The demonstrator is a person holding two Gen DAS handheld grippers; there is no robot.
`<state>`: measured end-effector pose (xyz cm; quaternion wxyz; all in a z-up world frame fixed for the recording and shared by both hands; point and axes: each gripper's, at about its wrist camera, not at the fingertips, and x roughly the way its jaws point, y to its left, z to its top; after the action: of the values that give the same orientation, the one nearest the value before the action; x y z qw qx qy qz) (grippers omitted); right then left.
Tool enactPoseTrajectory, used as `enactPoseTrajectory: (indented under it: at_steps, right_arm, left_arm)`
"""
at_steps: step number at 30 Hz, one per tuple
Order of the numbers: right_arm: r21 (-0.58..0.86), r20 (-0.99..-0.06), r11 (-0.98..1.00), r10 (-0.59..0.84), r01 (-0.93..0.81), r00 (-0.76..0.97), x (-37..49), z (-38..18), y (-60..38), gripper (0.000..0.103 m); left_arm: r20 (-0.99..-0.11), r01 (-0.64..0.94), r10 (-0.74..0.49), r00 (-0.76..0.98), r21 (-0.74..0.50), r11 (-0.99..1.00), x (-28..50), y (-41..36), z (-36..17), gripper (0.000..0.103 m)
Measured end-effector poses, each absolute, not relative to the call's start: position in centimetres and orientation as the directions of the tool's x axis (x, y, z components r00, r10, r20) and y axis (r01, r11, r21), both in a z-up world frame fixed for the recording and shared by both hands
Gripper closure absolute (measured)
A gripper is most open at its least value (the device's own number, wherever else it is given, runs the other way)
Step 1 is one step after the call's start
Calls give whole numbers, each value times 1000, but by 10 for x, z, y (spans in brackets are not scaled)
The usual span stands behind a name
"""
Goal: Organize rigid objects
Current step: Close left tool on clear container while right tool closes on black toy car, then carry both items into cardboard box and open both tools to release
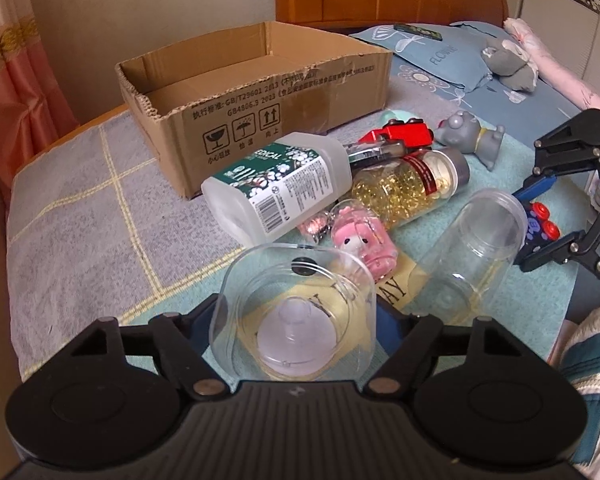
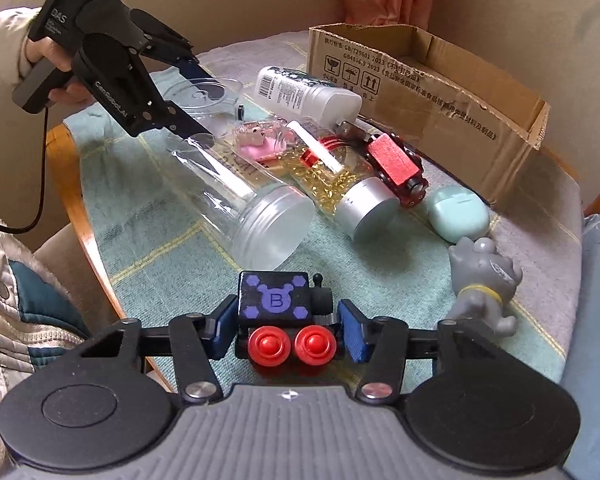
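Note:
My left gripper [image 1: 296, 312] is shut on a clear square container [image 1: 300, 276] with rounded corners, its pads pressing on two opposite sides. The right wrist view shows that gripper [image 2: 208, 106] at upper left, held by a hand. My right gripper [image 2: 286, 332] is shut on a black toy train [image 2: 276, 300] with a purple "B" on top and red wheels, low over the teal mat. An open cardboard box [image 1: 284, 92] stands at the back of the table.
On the mat lie a white bottle [image 1: 276, 184], a gold-bead bottle [image 1: 408, 184], a clear jar [image 1: 476, 248], a pink figure [image 1: 364, 240], a red train [image 1: 400, 134], a grey figure [image 2: 484, 280] and a mint case [image 2: 456, 212]. A bed adjoins the table.

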<state>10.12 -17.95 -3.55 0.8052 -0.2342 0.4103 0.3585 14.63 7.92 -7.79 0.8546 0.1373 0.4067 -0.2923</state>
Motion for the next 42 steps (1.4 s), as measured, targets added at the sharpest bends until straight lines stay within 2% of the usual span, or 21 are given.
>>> enactPoseTrajectory:
  at_steps: [11, 23, 36, 42]
  right_arm:
    - [-66, -831, 686, 364, -725, 420, 101, -21, -190, 47]
    - [-51, -772, 739, 398, -672, 496, 130, 36, -203, 47]
    - [-105, -688, 772, 398, -627, 606, 223, 97, -179, 47]
    - [-92, -682, 790, 393, -606, 617, 267, 101, -174, 47]
  left_arm:
    - [-777, 570, -365, 513, -10, 822, 134, 83, -53, 26]
    - [-756, 537, -341, 559, 17, 843, 146, 70, -5, 26]
    - [-700, 483, -307, 645, 62, 873, 249, 36, 47, 26]
    - [-698, 478, -323, 639, 32, 878, 308, 22, 51, 26]
